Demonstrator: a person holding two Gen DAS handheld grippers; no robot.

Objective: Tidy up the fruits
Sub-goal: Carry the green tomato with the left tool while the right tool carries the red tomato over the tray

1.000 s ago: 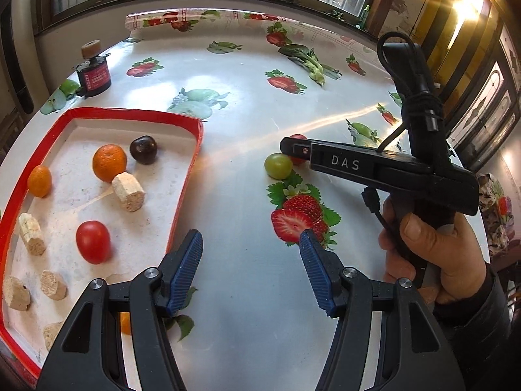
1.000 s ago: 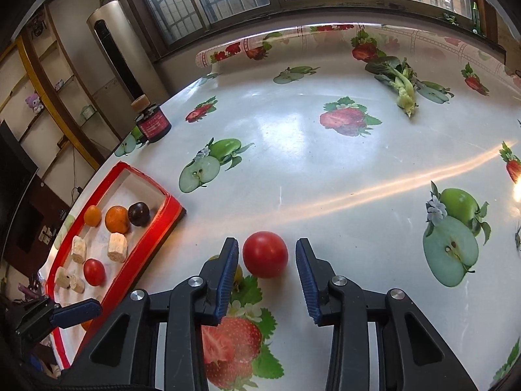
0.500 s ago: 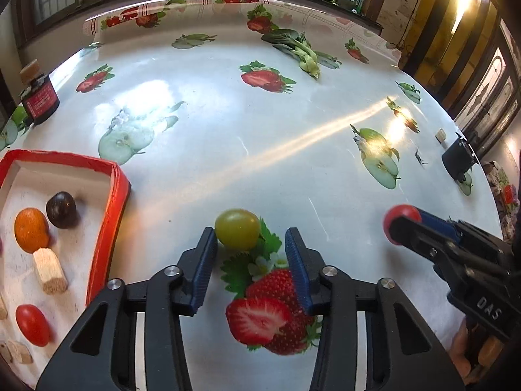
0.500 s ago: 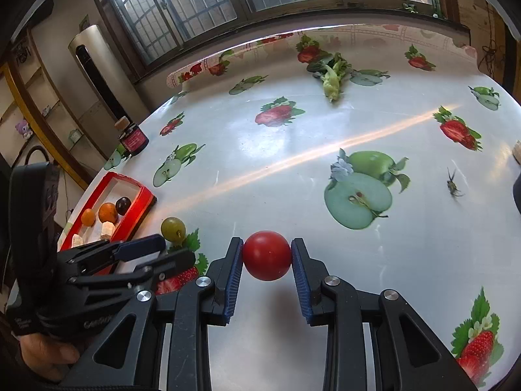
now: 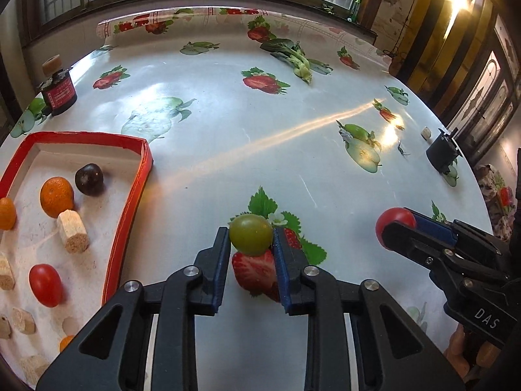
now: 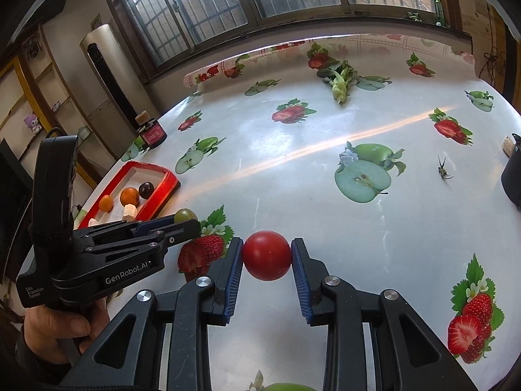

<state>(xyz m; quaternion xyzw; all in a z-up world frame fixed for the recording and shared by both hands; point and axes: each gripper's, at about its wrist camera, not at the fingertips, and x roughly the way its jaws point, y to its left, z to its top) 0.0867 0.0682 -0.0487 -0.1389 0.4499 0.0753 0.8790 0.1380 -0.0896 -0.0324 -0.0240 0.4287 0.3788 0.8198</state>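
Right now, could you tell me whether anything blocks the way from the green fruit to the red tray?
Nothing visible does: bare tablecloth lies between the round green fruit, clamped in the left hand-held gripper, and the red-rimmed tray.

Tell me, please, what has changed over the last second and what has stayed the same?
The right gripper closed on the red tomato and carried it rightward, away from the tray. The left gripper swung from beside the red tray to the green tomato and shut on it. The fruit and cork pieces in the tray, the dark jar and the greens stayed put.
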